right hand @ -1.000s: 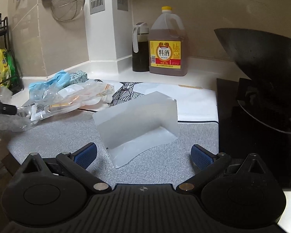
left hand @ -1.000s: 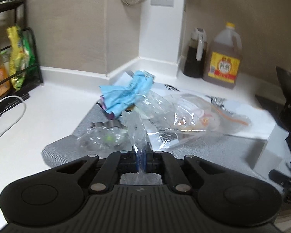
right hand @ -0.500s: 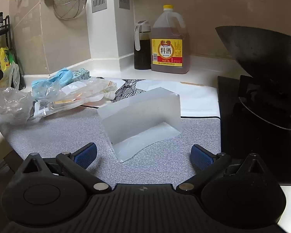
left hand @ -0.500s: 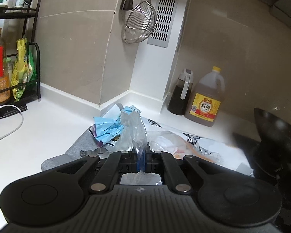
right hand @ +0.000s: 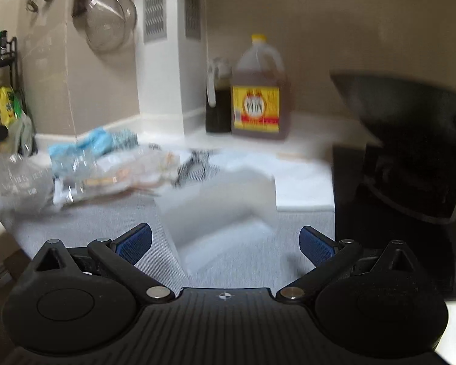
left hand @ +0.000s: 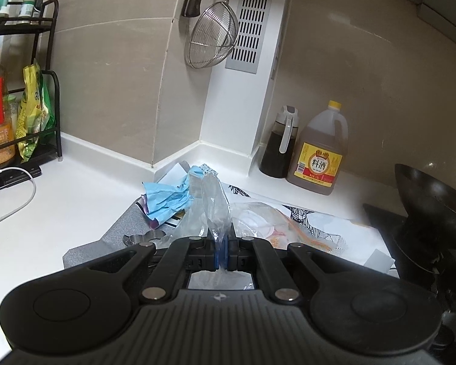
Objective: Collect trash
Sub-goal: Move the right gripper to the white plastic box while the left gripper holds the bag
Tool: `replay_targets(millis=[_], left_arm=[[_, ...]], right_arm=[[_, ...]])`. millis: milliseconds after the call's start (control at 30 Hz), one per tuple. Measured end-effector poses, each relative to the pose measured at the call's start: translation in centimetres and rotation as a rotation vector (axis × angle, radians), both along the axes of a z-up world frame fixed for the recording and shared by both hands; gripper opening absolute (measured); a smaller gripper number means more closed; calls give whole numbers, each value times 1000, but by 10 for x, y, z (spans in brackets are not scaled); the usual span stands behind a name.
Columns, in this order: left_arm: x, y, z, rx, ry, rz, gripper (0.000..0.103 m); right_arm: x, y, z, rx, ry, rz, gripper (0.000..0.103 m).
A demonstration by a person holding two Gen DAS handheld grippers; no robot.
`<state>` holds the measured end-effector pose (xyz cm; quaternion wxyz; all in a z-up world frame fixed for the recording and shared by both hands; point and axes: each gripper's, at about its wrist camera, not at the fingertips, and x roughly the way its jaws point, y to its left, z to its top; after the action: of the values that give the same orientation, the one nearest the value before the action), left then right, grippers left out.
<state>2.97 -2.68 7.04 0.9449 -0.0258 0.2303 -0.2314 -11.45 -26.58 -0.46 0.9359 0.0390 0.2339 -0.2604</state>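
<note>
left hand-held gripper [left hand: 222,254] clamped on clear plastic bag [left hand: 215,210], now lifted off tabletop [left hand: 76,200] | right hand-held gripper [right hand: 225,241] apart, empty | remaining trash pile [right hand: 112,167] still uncollected

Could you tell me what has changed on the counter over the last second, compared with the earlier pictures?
The left gripper, shut on the clear plastic bag throughout, has lifted it off the grey mat; it now hangs in the air. The right gripper stays open, holding nothing, facing the translucent box. The blue wrapper, the food packaging and the bottles stayed put.
</note>
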Motion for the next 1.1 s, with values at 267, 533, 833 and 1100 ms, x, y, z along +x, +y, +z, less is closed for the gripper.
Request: replay_targets(millis=[267, 533, 833, 1100], left_arm=[[2, 2, -3, 1, 4, 2, 3], [5, 4, -7, 6, 16, 10, 3], [8, 4, -9, 6, 21, 12, 3], [9, 4, -11, 3, 24, 11, 3]], right_arm=[[43, -5, -5, -22, 87, 84, 103], [91, 2, -12, -127, 230, 249, 103], [106, 19, -11, -159, 288, 410, 103], [62, 23, 2, -173, 129, 255, 103]])
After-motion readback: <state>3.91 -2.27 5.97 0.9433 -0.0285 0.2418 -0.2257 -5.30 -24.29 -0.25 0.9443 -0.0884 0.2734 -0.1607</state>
